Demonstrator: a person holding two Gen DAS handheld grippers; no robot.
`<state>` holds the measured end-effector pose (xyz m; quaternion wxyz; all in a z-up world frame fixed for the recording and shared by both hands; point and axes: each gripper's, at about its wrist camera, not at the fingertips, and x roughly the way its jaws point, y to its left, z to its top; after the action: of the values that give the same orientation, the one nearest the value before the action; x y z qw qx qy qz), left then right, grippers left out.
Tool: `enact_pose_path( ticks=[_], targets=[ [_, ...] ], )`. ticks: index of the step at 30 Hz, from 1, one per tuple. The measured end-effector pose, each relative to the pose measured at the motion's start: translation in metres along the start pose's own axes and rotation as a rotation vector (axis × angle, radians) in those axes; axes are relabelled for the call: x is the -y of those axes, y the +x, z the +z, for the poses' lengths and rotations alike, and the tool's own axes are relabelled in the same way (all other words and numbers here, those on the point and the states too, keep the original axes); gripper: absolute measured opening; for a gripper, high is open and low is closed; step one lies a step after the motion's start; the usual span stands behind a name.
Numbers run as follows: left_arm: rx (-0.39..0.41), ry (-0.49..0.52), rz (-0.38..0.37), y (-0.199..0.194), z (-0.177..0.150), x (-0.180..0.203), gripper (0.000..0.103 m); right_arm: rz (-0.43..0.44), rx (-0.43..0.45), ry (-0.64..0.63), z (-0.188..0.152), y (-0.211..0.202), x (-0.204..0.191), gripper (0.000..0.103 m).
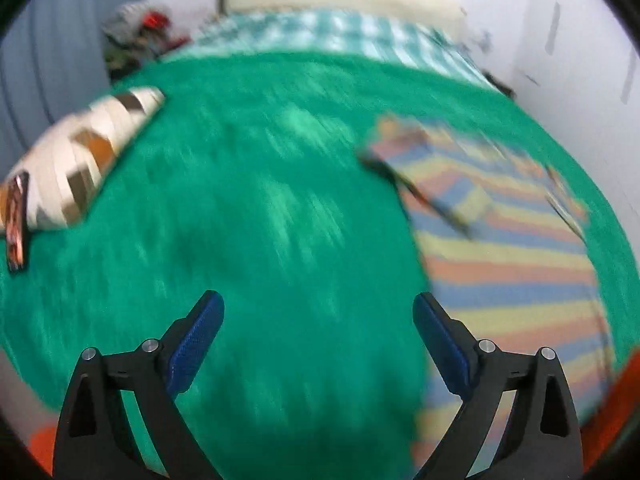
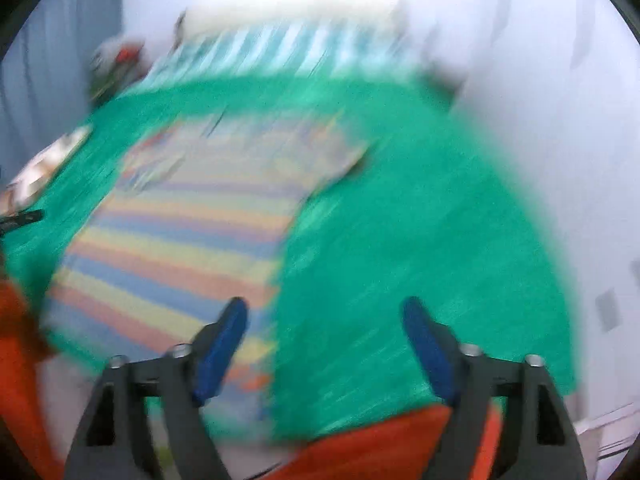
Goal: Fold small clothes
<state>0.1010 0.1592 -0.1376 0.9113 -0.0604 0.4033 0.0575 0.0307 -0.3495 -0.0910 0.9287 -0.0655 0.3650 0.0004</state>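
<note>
Two grippers hang over a green blanket (image 1: 280, 200), both with their blue-padded fingers spread wide and nothing between them. In the left wrist view, a patterned cushion (image 1: 80, 152) lies at the far left edge of the blanket with a dark phone-like slab (image 1: 16, 224) beside it. The left gripper (image 1: 318, 308) sits over bare blanket in the middle. To its right a striped garment (image 1: 504, 248) lies flat on the blanket. In the blurred right wrist view, that garment (image 2: 184, 236) lies left of centre, and the right gripper (image 2: 324, 312) hovers over its right edge, with orange fabric (image 2: 380, 448) below.
</note>
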Motion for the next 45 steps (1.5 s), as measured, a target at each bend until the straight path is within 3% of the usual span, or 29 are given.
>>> enact_pose_path(
  ticks=[1, 3, 5, 7, 8, 11, 31, 45],
  targets=[
    [0.021, -0.007, 0.029, 0.018, 0.012, 0.000, 0.096, -0.088, 0.097, -0.002, -0.003, -0.014, 0.006, 0.100],
    [0.019, -0.022, 0.065, 0.055, 0.029, -0.003, 0.096, -0.194, 0.186, 0.037, -0.012, -0.024, 0.017, 0.103],
    [-0.047, -0.023, 0.088, 0.093, 0.036, -0.004, 0.097, -0.186, 0.152, 0.096, -0.015, -0.020, 0.025, 0.103],
    [-0.177, -0.014, 0.112, 0.133, 0.032, -0.010, 0.103, -0.174, 0.135, 0.106, -0.014, -0.017, 0.034, 0.103],
    [-0.139, -0.005, 0.082, 0.141, 0.024, -0.014, 0.103, -0.161, 0.137, 0.100, -0.015, -0.017, 0.034, 0.103],
    [-0.045, -0.026, 0.028, 0.131, 0.014, -0.026, 0.103, -0.156, 0.148, 0.080, -0.018, -0.019, 0.038, 0.103],
    [-0.050, -0.025, 0.035, 0.134, 0.015, -0.026, 0.103, -0.144, 0.085, 0.143, -0.014, 0.003, 0.048, 0.103],
    [-0.050, -0.025, 0.035, 0.134, 0.014, -0.026, 0.103, -0.147, 0.096, 0.130, -0.014, -0.001, 0.044, 0.103]
  ],
)
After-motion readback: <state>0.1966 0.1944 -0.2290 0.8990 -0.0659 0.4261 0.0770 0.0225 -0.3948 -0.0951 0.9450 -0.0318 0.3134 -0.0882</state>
